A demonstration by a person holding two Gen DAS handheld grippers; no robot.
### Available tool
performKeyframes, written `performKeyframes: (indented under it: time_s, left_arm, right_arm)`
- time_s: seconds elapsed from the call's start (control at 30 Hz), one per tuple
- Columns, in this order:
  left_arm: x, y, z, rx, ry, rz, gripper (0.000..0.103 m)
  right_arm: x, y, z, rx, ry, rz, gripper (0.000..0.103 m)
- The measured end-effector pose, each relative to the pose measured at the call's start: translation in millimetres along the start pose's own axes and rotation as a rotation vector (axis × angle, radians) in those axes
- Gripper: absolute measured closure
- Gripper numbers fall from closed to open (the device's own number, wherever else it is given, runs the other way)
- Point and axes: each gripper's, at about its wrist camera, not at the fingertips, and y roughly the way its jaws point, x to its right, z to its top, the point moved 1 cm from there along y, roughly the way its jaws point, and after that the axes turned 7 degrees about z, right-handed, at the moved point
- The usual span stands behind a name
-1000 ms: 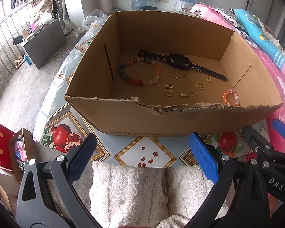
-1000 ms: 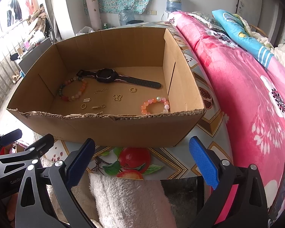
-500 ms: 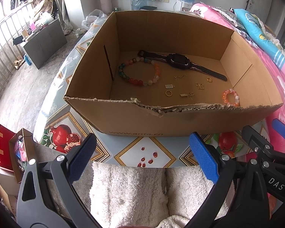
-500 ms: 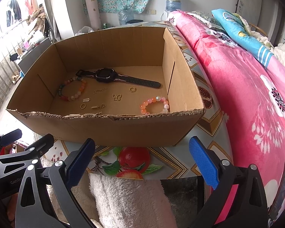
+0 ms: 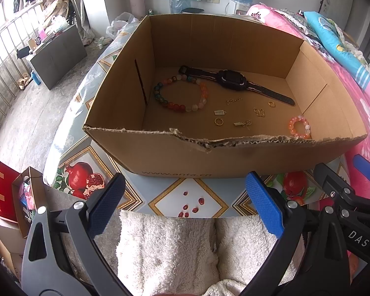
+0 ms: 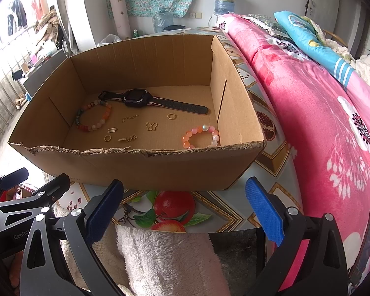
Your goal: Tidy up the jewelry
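1. Brown box [image 5: 160, 157].
2. Black watch [image 6: 135, 98].
3. Multicoloured bracelet [image 5: 202, 91]; pink-orange bracelet [image 6: 192, 133].
4. Gold charms [image 6: 151, 126].
5. Pomegranate-patterned tablecloth [image 5: 197, 197].
6. Pink floral blanket [image 6: 320, 123].
7. Blue pads [image 6: 264, 209].

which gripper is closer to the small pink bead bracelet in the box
Right. The pink bracelet lies straight ahead of the right gripper; from the left gripper it sits off to the right.

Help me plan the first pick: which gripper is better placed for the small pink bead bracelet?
Probably the right gripper: the pink bracelet lies in the box's near right corner, nearer its side. Both grippers hang open, outside the box.
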Motion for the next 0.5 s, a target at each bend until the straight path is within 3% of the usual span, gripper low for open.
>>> performKeyframes:
  time_s: [0.5]
  left_arm:
    - [-0.4, 0.1, 0.5, 0.000, -0.002, 0.000, 0.009]
  right_arm:
    - [0.4, 0.0, -0.1, 0.000, 0.000, 0.000, 0.007]
